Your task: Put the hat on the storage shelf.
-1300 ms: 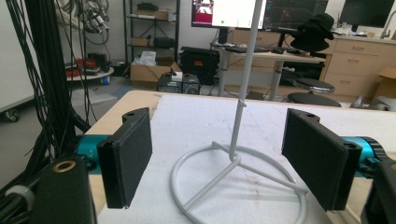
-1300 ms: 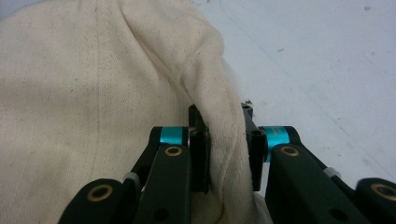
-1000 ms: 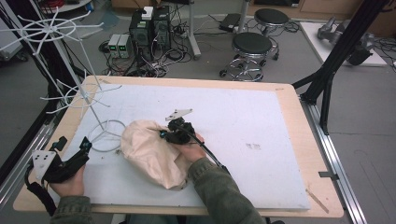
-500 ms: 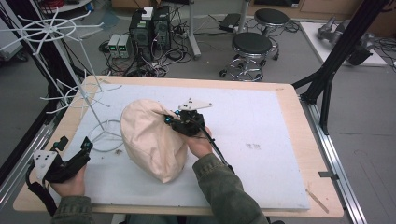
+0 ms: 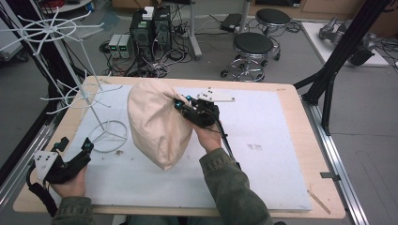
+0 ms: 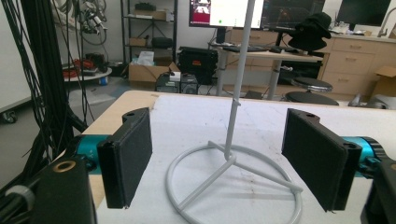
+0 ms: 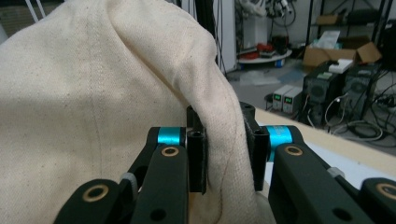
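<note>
While your right gripper (image 5: 180, 104) pinches a fold of the cream cloth hat (image 5: 155, 124) between its fingers (image 7: 198, 161), the cloth bunches up just ahead of them and rises past the fingertips in the right gripper view. A second ago that hat lay slumped on the tabletop (image 5: 263, 154) with your right hand low beside it; now the hand has come up and away from you, and the hat hangs from the fingers as a loose bag, its lower end near or on the white mat, which of the two is hard to tell. That suggests the pick-up is done and the carry toward the stand has begun.

Your left gripper (image 5: 75, 150) has kept its place at the near left edge, fingers (image 6: 128, 156) spread wide with nothing between them. Just beyond those fingers sits the ring base of the white wire rack (image 5: 109, 136), its pole rising straight ahead between them in the left gripper view.

Farther out from the right fingers, the rack's upper spokes stand to the left and above the hat, well apart from it. You would need more height before the hat can settle over a spoke.
</note>
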Available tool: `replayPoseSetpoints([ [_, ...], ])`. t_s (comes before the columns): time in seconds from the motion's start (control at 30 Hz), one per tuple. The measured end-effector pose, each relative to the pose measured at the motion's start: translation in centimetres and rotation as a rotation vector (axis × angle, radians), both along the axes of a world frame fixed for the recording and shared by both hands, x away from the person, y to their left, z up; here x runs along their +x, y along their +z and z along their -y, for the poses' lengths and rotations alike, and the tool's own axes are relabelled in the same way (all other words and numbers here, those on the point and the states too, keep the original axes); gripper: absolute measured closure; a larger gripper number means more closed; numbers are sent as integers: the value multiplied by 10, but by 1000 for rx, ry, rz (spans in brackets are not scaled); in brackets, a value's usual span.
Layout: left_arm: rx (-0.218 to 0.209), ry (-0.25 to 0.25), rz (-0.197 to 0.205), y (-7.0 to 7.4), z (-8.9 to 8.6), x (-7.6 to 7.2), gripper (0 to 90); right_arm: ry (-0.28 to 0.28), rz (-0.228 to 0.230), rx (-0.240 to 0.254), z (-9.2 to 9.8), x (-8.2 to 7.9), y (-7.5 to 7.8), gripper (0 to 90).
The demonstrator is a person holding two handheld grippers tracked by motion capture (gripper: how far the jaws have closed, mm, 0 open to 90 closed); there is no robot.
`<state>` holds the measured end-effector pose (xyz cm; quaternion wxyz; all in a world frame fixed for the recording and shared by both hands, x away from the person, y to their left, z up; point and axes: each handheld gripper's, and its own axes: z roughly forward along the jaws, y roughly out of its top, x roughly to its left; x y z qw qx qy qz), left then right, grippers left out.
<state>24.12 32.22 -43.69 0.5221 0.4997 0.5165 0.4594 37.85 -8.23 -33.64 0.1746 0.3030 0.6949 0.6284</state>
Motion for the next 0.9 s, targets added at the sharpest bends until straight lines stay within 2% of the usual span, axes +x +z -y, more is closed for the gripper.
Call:
replayPoseSetpoints([
  [0.07, 0, -1, 2, 0, 0, 0, 246, -9, 15, 29, 1, -1, 7, 759],
  [0.2, -1, -2, 3, 0, 0, 0, 246, -9, 55, 43, 1, -2, 23, 758],
  [0.3, -5, -1, 5, 0, 0, 0, 246, -9, 83, 72, 1, -6, 34, 758],
  [0.43, -4, -1, 4, 0, -1, 0, 246, -1, 118, 123, -1, -11, 44, 758],
  [0.53, -1, 0, 8, 0, 0, 0, 247, 3, 142, 130, -5, -14, 49, 758],
  [0.73, -4, 5, 11, 0, -2, 0, 248, 7, 165, 147, -9, -14, 59, 757],
  [0.9, -8, 4, 13, 0, -1, 0, 248, 11, 171, 182, -8, -11, 68, 757],
])
